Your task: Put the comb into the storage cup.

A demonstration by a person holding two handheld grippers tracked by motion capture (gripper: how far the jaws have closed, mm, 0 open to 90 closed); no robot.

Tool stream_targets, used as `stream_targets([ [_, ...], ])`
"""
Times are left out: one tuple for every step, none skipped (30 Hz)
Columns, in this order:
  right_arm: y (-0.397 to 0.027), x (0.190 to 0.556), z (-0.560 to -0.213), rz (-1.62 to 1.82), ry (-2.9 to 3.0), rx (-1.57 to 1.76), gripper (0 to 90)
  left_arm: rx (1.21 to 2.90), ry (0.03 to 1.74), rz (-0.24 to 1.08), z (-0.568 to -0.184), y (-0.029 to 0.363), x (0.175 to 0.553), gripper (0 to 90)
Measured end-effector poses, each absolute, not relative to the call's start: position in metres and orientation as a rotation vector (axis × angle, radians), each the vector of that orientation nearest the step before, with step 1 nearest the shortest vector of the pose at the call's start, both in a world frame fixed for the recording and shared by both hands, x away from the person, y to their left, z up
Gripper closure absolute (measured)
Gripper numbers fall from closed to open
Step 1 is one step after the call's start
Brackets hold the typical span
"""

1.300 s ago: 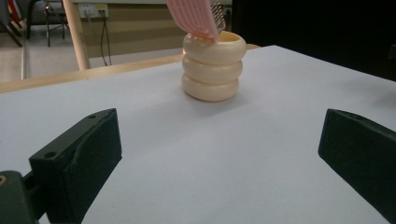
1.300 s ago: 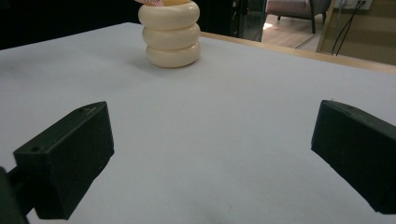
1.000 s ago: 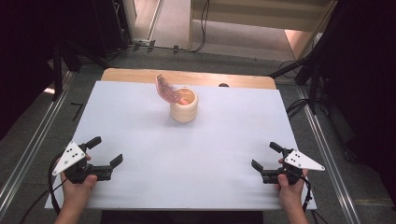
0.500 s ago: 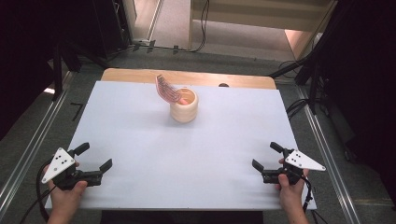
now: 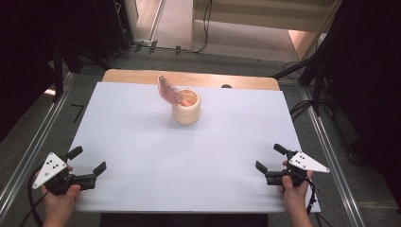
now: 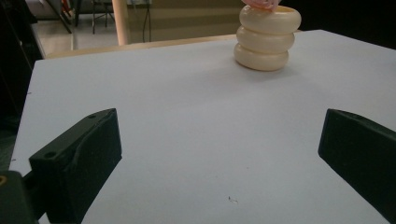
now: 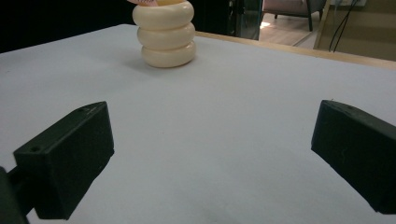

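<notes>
A cream holder [image 5: 186,108] made of three stacked rings stands upright at the far middle of the white table [image 5: 142,137]. A pink striped piece [image 5: 169,90] leans out of its top toward the left. My left gripper [image 5: 88,160] is at the near left corner, open with nothing between its jaws. My right gripper [image 5: 269,157] is at the near right, also open with nothing held. The left gripper view has the holder [image 6: 267,37] far ahead of the gripper [image 6: 219,154]. The right gripper view has the holder [image 7: 166,35] far beyond the gripper [image 7: 212,154].
A wooden board edge [image 5: 132,75] shows behind the white top. Metal rails [image 5: 28,156] run along the floor on both sides. Cables [image 5: 302,109] and dark stands lie around the far end. Bare white surface stretches between both grippers and the holder.
My left gripper has drifted left, toward the table's near left corner. The right gripper and the holder have stayed put.
</notes>
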State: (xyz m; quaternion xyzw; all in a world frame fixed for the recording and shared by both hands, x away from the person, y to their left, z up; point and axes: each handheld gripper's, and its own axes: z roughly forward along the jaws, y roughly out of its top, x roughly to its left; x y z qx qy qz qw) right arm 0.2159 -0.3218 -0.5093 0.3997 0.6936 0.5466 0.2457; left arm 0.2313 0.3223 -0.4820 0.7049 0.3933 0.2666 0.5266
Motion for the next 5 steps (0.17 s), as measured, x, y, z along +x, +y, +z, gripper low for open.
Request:
stream_targets([
  [-0.3216,0.2158,-0.5093,1.489,1.892,1.09,0.0,1.688,0.939,0.641,-0.4818,0.3229,0.2314,0.0],
  [-0.3215,0.2158,-0.5092,1.49,1.892,1.087,0.0,1.688,0.94,0.641,-0.4815,0.3232,0.2314,0.0],
  [-0.3215,0.2157,-0.5091,1.491,1.892,1.087,0.0,1.689,0.939,0.638,-0.4813,0.323,0.2317,0.0],
  [-0.3217,0.2156,-0.509,1.491,1.892,1.086,0.0,1.692,0.936,0.639,-0.4813,0.3224,0.232,0.0],
  [-0.3218,0.2156,-0.5089,1.491,1.891,1.09,0.0,1.695,0.937,0.642,-0.4812,0.3215,0.232,0.0],
])
